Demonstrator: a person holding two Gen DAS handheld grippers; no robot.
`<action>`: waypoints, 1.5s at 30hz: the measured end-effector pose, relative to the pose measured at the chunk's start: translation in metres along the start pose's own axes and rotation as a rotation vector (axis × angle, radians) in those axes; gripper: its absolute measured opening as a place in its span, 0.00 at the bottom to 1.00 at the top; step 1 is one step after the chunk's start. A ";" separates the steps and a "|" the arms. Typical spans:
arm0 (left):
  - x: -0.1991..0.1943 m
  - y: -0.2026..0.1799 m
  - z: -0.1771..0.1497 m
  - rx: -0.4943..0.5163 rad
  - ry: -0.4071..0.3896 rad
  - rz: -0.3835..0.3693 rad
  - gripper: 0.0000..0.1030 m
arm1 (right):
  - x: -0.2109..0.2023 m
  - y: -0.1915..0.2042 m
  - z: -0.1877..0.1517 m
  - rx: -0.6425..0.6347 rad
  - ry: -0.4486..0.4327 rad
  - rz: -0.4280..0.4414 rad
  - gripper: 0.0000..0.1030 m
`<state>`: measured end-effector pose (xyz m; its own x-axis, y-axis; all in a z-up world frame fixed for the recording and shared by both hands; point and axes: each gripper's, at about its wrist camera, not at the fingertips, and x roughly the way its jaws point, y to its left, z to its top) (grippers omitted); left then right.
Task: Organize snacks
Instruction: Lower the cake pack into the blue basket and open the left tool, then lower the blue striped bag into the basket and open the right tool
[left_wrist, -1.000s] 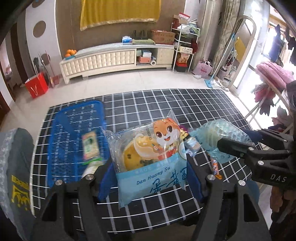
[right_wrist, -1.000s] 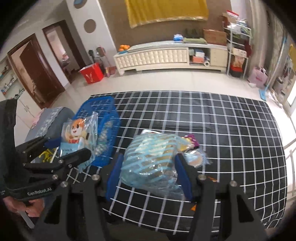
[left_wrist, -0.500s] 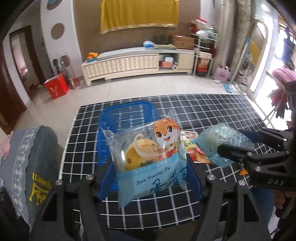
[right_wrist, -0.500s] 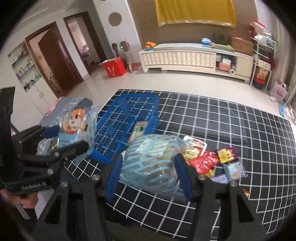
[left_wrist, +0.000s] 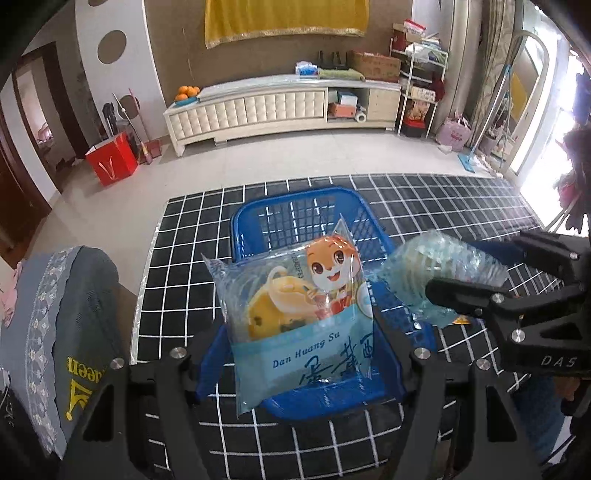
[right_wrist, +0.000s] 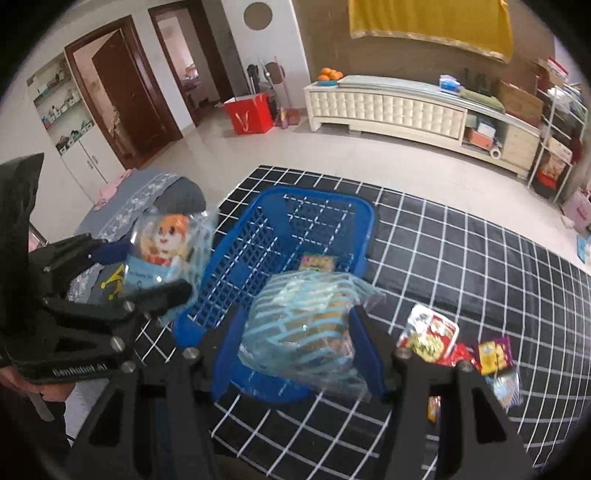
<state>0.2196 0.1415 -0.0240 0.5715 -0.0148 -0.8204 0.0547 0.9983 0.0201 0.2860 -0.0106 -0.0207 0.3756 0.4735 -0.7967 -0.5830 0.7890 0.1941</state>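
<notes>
My left gripper (left_wrist: 301, 354) is shut on a clear pastry bag with a cartoon squirrel (left_wrist: 295, 314), held above the near end of the blue plastic basket (left_wrist: 306, 199). My right gripper (right_wrist: 301, 354) is shut on a clear bag with light blue stripes (right_wrist: 306, 328), over the basket's (right_wrist: 332, 199) near right corner. One small snack packet (right_wrist: 317, 263) lies inside the basket. In the left wrist view the right gripper (left_wrist: 480, 269) and its striped bag (left_wrist: 428, 269) hang at the right. The right wrist view shows the left gripper (right_wrist: 140, 267) with the squirrel bag (right_wrist: 166, 240) at the left.
The basket stands on a table under a black cloth with white checks (right_wrist: 461, 251). Several loose snack packets (right_wrist: 432, 336) lie right of the basket. A chair with a grey cover (left_wrist: 66, 314) stands at the table's left edge. A person's hand (right_wrist: 22, 384) holds the left gripper.
Both grippers have carried their bags leftward across the table. The basket, earlier off to the left, now lies directly under and ahead of both bags.
</notes>
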 end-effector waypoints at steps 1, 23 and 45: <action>0.005 0.002 0.001 0.003 0.006 -0.003 0.66 | 0.006 -0.001 0.003 -0.003 0.006 -0.004 0.60; 0.060 0.005 0.023 0.027 0.059 -0.018 0.78 | 0.022 -0.010 0.015 0.021 0.021 -0.058 0.60; 0.037 0.089 0.013 -0.126 0.026 -0.004 0.78 | 0.068 0.032 0.050 -0.048 0.064 -0.042 0.60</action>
<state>0.2569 0.2293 -0.0451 0.5503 -0.0191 -0.8348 -0.0470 0.9974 -0.0538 0.3290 0.0664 -0.0402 0.3547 0.4128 -0.8389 -0.6021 0.7873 0.1329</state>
